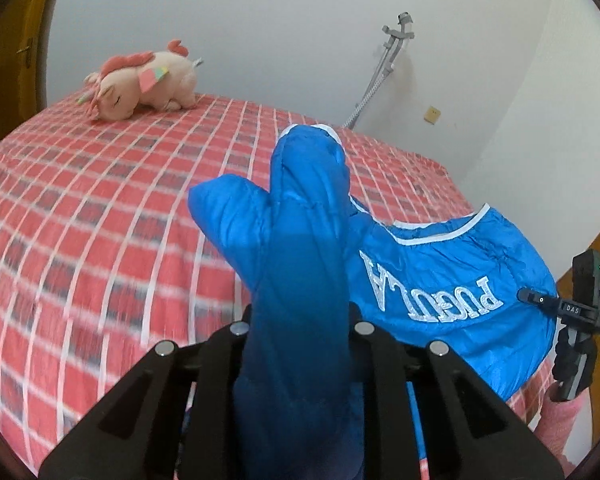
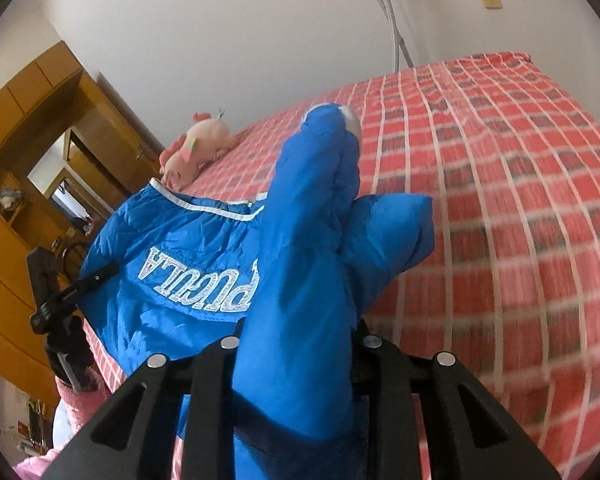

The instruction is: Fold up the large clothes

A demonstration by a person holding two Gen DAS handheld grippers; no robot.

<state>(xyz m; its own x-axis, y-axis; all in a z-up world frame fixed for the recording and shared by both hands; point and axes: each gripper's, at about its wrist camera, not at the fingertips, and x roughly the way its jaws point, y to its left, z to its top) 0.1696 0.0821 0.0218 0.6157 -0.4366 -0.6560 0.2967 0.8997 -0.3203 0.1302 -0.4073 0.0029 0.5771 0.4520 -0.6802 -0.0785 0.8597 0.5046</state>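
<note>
left gripper (image 1: pixel 300 336), nearest the lens at 6 o'clock of the left wrist view, is clamped on a bunched fold of the blue jacket (image 1: pixel 452 280); the cloth rises between its two black fingers toward 12 o'clock. right gripper (image 2: pixel 300 340), likewise at 6 o'clock of the right wrist view, is clenched on another bunch of the same blue jacket (image 2: pixel 172 256). each view shows the other gripper at its edge, at about 4 o'clock in the left view and 8 o'clock in the right. the garment hangs lifted between the two grippers above the near part of the bed (image 1: pixel 80 208), its white lettering upside down and a white-piped hem toward 1 o'clock in the left view.

progress, judged: early. the jacket is gathered and raised, not laid flat; no neat fold is visible. spreading it on the bed, folding the sleeves in and folding the body appear to remain.

count: one jacket; two grippers; one bed with a red checked cover; one plush toy (image 1: pixel 140 82) at 10 o'clock, well apart from the jacket; one grey hose (image 1: pixel 380 68) on the wall at 1 o'clock; one wall socket (image 1: pixel 432 115); one wooden wardrobe (image 2: pixel 28 168) at 9 o'clock of the right view.
</note>
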